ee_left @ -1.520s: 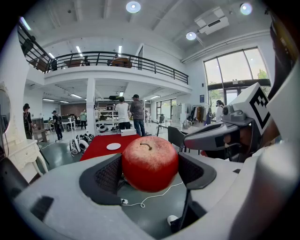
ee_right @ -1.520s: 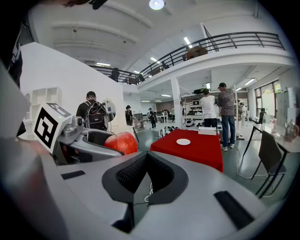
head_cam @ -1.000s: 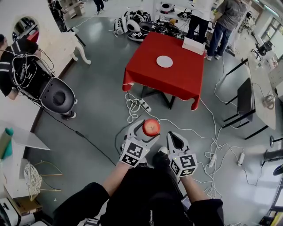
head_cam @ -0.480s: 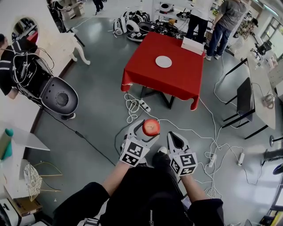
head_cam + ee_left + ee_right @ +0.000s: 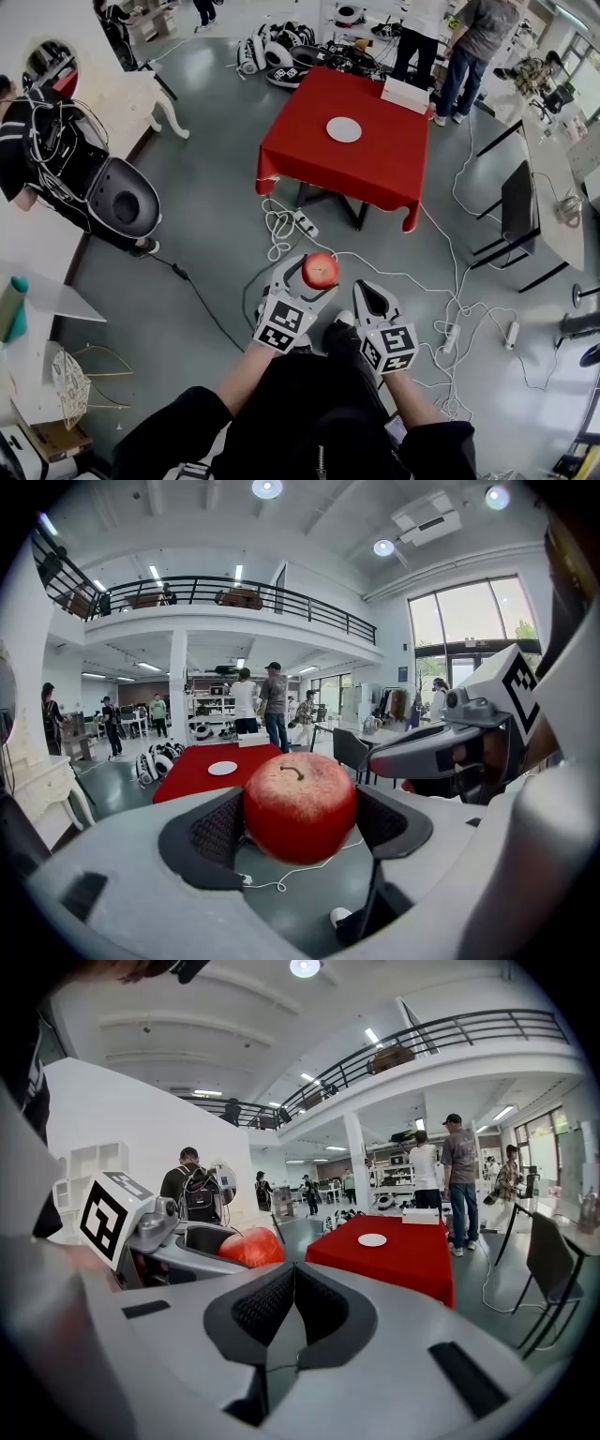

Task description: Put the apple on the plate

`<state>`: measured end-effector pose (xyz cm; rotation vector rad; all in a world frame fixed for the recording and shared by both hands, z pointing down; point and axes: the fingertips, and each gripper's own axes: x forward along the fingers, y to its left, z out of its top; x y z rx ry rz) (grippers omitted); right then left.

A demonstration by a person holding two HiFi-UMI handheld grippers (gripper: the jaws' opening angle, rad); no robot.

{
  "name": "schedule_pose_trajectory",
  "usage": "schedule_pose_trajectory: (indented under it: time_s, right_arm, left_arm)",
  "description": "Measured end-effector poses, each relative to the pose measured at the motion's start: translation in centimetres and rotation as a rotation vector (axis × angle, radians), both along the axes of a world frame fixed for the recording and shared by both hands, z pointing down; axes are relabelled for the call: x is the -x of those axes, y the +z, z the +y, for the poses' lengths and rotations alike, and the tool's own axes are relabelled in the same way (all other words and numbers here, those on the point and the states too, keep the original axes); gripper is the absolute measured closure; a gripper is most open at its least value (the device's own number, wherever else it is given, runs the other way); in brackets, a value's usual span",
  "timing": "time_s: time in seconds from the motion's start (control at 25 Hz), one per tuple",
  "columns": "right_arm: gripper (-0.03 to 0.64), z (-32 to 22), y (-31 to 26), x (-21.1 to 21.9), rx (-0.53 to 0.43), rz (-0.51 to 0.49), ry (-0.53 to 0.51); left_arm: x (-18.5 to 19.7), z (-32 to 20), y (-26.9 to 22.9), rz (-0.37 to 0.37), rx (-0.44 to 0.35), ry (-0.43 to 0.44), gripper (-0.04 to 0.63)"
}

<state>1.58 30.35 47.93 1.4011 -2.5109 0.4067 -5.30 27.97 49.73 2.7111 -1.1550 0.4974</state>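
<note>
- Apple [image 5: 321,270] is sitting clamped between the left gripper's [image 5: 315,275] jaws, held above the floor [image 5: 216,216].
- Right gripper [image 5: 366,290] is keeping its jaws together, empty, just beside it.
- Plate [image 5: 344,129] is lying on the red desk [image 5: 375,173], well apart from the apple.

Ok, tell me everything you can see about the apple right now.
The apple is round and red, with finely speckled skin and a short, dark, curved stem on top. It sits stem-up, clamped on both sides by the black textured pads of the left gripper, in the air above the grey floor, well short of the plate.
</note>
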Motion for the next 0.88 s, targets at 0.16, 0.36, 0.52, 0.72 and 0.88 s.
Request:
schedule_pose_trajectory:
  time_s: [0.16, 0.36, 0.52, 0.72, 0.88]
  right_arm:
    - [0.604, 0.2, 0.1, -0.2, -0.002, 0.009, 0.000]
    - [0.605, 0.4, 0.4, -0.7, 0.010, 0.003, 0.009]
    - [0.605, 0.0, 0.5, -1.3, 0.015, -0.005, 0.012]
    - [0.605, -1.1, 0.7, -2.1, 0.019, -0.009, 0.014]
    - [0.605, -2.6, 0.8, -3.2, 0.028, -0.009, 0.015]
  left_arm:
    - [-0.3, 0.1, 0.0, 0.002, 0.001, 0.006, 0.216]
    - [-0.9, 0.1, 0.3, -0.005, 0.009, 0.019, 0.216]
    - [-1.6, -0.3, 0.6, -0.008, 0.017, 0.024, 0.216]
    - [-2.7, -1.4, 0.8, -0.009, 0.022, 0.029, 0.216]
    - [-3.5, -2.8, 0.9, -0.011, 0.029, 0.023, 0.216]
